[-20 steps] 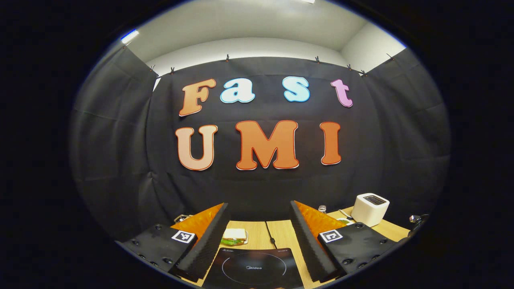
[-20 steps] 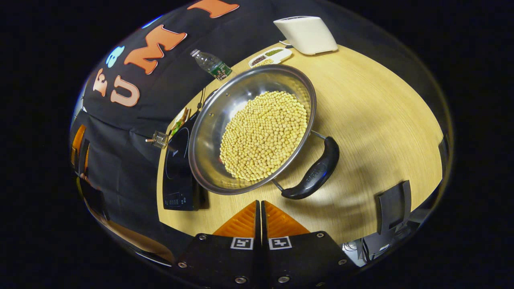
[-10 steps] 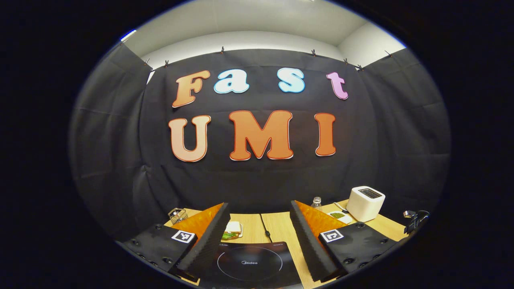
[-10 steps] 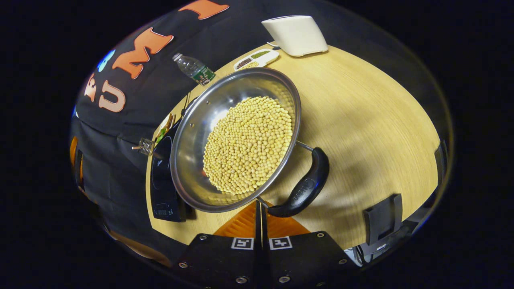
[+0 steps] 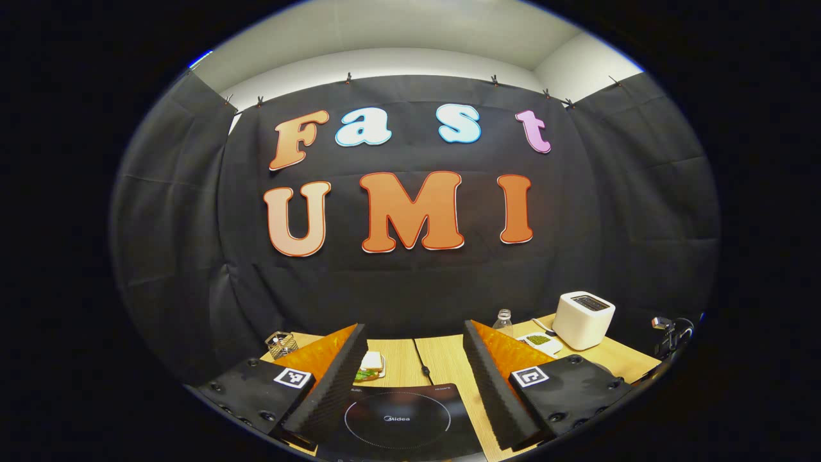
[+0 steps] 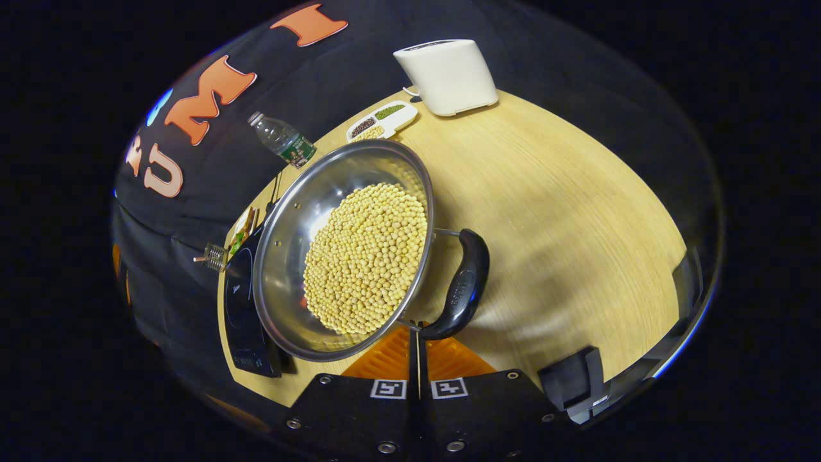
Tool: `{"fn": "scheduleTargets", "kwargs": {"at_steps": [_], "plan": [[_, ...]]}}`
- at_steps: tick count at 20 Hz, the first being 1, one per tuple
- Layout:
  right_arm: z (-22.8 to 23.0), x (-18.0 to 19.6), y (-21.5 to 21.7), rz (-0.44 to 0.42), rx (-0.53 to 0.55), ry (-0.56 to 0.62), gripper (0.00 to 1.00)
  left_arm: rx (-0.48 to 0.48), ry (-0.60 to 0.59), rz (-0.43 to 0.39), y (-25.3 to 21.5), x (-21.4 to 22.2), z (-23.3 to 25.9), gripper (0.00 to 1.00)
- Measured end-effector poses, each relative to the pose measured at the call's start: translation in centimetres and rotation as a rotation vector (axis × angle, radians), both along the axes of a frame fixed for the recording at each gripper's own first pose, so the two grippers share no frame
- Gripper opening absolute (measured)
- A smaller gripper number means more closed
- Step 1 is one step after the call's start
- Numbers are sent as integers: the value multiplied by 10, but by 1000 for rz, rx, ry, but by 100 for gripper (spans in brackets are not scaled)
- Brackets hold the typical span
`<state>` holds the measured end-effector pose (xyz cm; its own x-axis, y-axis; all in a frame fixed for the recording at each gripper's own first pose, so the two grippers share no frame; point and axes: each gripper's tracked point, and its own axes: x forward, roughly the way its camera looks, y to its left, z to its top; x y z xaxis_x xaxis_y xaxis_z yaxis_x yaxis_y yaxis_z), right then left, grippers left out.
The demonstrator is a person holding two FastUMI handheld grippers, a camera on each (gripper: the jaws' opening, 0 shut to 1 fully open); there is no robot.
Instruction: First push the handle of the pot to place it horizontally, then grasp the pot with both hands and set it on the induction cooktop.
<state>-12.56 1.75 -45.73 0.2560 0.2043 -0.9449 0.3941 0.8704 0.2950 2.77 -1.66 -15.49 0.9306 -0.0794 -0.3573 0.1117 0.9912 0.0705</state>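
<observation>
Pot (image 6: pixel 301 256) of yellow beans (image 6: pixel 365 256) sits on the wooden table (image 6: pixel 564 212), just beside the induction cooktop (image 6: pixel 240 308). Its black handle (image 6: pixel 458 289) juts from the rim on the side away from the cooktop, curved grip lying across the bracket. The right gripper (image 6: pixel 417 337), fingers pressed together with nothing between them, angles down with its tips at the handle's near end. The left gripper (image 5: pixel 410 378), held level, spreads wide above the cooktop (image 5: pixel 397 420), facing the booth wall.
</observation>
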Motion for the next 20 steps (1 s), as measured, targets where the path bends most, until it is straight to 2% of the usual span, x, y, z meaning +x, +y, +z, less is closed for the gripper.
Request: {"fn": "scheduleTargets", "kwargs": {"at_steps": [10,16,20], "plan": [[-5,24,-24,-33,-17,1,0,29,-65,-16,-2,-13,17,98],[-6,39,-35,-46,-27,15,0,60,-72,-40,-2,-24,-1,99],[-9,50,-44,-81,-38,4,0,44,-75,-33,4,-28,-2,99]]}}
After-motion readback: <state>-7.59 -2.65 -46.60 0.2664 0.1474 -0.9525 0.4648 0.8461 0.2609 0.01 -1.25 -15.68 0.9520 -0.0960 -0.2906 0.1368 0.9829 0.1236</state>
